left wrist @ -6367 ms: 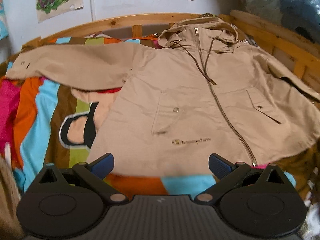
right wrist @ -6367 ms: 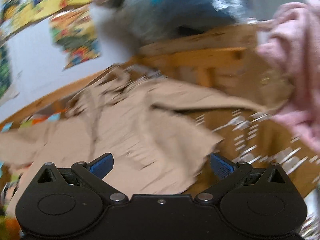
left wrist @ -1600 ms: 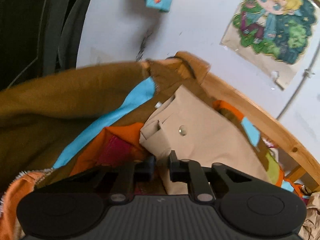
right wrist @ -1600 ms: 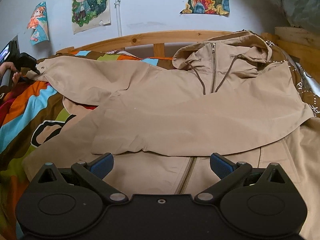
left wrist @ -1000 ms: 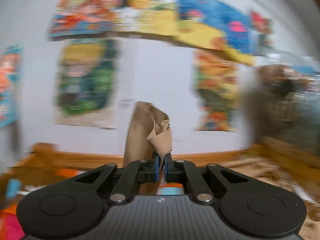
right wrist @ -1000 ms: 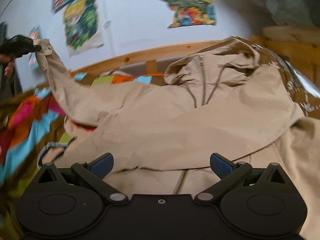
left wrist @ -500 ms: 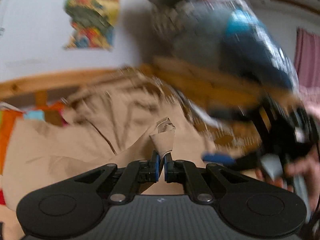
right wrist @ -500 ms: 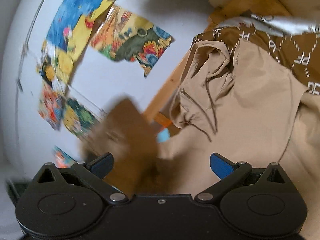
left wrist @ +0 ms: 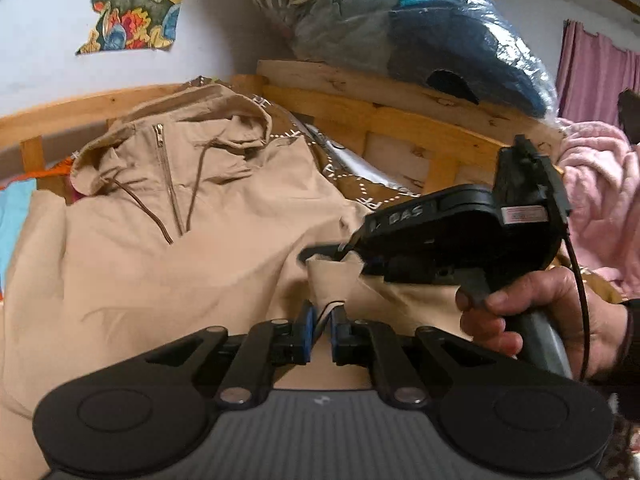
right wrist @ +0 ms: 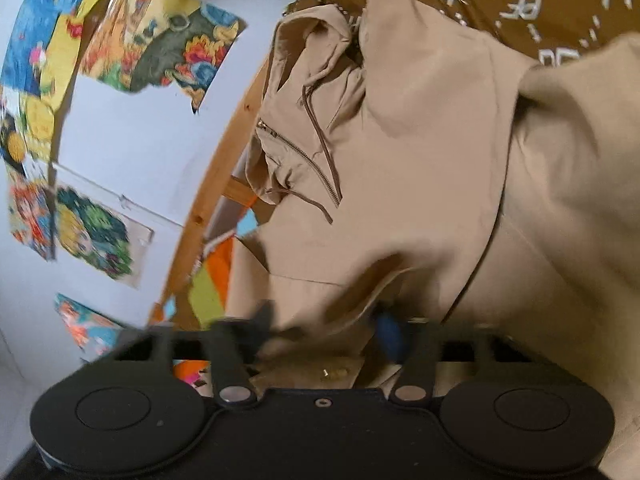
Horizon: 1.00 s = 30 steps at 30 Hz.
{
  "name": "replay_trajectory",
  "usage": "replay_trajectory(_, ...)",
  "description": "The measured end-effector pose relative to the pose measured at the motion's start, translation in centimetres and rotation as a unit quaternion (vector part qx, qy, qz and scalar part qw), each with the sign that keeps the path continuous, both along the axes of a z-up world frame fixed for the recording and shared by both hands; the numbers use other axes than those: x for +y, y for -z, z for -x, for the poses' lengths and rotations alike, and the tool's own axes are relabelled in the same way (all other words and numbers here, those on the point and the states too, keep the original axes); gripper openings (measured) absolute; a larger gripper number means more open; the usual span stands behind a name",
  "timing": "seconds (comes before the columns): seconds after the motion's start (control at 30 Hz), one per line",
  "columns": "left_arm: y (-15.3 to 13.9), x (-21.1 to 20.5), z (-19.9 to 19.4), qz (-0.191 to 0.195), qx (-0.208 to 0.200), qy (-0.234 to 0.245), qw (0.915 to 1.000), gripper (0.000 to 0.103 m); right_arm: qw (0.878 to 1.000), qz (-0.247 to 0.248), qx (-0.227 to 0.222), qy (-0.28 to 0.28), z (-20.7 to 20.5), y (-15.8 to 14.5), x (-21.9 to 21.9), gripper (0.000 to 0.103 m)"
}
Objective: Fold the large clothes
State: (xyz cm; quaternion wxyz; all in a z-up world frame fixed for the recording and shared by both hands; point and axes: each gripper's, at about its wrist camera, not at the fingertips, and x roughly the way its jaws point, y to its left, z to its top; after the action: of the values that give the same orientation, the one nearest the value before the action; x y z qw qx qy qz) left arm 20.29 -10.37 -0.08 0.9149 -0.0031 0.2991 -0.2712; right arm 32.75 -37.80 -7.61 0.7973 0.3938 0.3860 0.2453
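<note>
A tan hooded jacket (left wrist: pixel 160 240) lies spread on the bed, hood toward the headboard, with both sleeves folded over its front. My left gripper (left wrist: pixel 321 330) is nearly shut on the cuff (left wrist: pixel 332 280) of the left sleeve, held over the jacket's right side. My right gripper (left wrist: pixel 336 254) reaches in from the right, its jaws around the same cuff. In the right wrist view the jacket (right wrist: pixel 400 160) fills the frame and my right gripper (right wrist: pixel 328 328) is closing on the blurred cuff.
A wooden bed frame (left wrist: pixel 360 120) runs behind and to the right. A bagged bundle of bedding (left wrist: pixel 400 20) sits on the frame. A pink robe (left wrist: pixel 600 184) hangs at the right. A colourful blanket (right wrist: pixel 212 272) lies under the jacket.
My left gripper has carried the sleeve cuff from the far left of the bed across the jacket to its right side. My right gripper has swung in and closed toward that cuff.
</note>
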Motion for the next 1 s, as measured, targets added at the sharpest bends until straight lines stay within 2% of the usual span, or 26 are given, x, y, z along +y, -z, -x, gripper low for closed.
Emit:
replay_trajectory(0.03,-0.2,0.4,0.2,0.01,0.005,0.002,0.9999,0.017,1.0,0.016,-0.012,0.003,0.3,-0.4,0.0,0.007)
replay_trajectory(0.1,-0.5,1.6,0.8,0.031,0.005,-0.004,0.9995,0.038,0.998,0.038,-0.049,0.007,1.1,-1.6,-0.4,0.002)
replay_trajectory(0.17,-0.7,3.0,1.4,0.021,-0.011,-0.035,0.9991,0.039,0.991,0.081,-0.103,0.02,2.6,-3.0,-0.8,0.002)
replay_trajectory(0.27,0.0,6.0,0.7,-0.003,-0.006,-0.104,0.9945,0.039,0.969,0.176,-0.168,0.031,4.4,-4.3,-0.9,0.002)
replay_trajectory(0.33,0.6,8.7,-0.8,-0.029,0.007,-0.183,0.9827,0.039,0.953,0.245,-0.175,0.033,4.8,-3.7,-0.7,0.002)
replay_trajectory(0.43,1.8,12.2,-4.0,-0.087,0.026,-0.283,0.9549,0.039,0.938,0.309,-0.156,0.034,4.7,-1.6,-0.6,0.002)
replay_trajectory(0.5,2.5,14.4,-6.0,-0.103,0.04,-0.33,0.9375,0.039,0.93,0.338,-0.139,0.041,4.6,-0.4,-0.4,0.018)
replay_trajectory(0.6,3.5,17.6,-8.5,-0.095,0.057,-0.376,0.9198,0.039,0.926,0.346,-0.14,0.055,5.0,0.0,-0.6,0.028)
replay_trajectory(0.7,4.6,18.8,-10.3,-0.08,0.081,-0.386,0.9156,0.041,0.909,0.372,-0.176,0.06,6.3,-0.7,0.2,0.04)
replay_trajectory(0.8,6.1,19.0,-11.9,-0.095,0.096,-0.397,0.9079,0.042,0.893,0.396,-0.214,0.024,7.5,-0.7,1.5,0.054)
replay_trajectory(0.83,6.5,19.1,-12.2,-0.1,0.098,-0.403,0.9045,0.042,0.886,0.409,-0.216,0.005,7.6,-0.4,2.2,0.055)
replay_trajectory(0.9,7.5,19.6,-12.6,-0.112,0.114,-0.426,0.8904,0.042,0.868,0.453,-0.202,-0.015,7.4,0.8,3.2,0.054)
replay_trajectory(0.93,7.7,20.0,-12.5,-0.104,0.117,-0.429,0.8897,0.042,0.856,0.482,-0.186,-0.012,7.1,1.6,3.5,0.056)
replay_trajectory(1.0,7.2,20.4,-11.6,-0.091,0.113,-0.432,0.8903,0.042,0.853,0.492,-0.176,0.004,6.7,2.2,2.9,0.06)
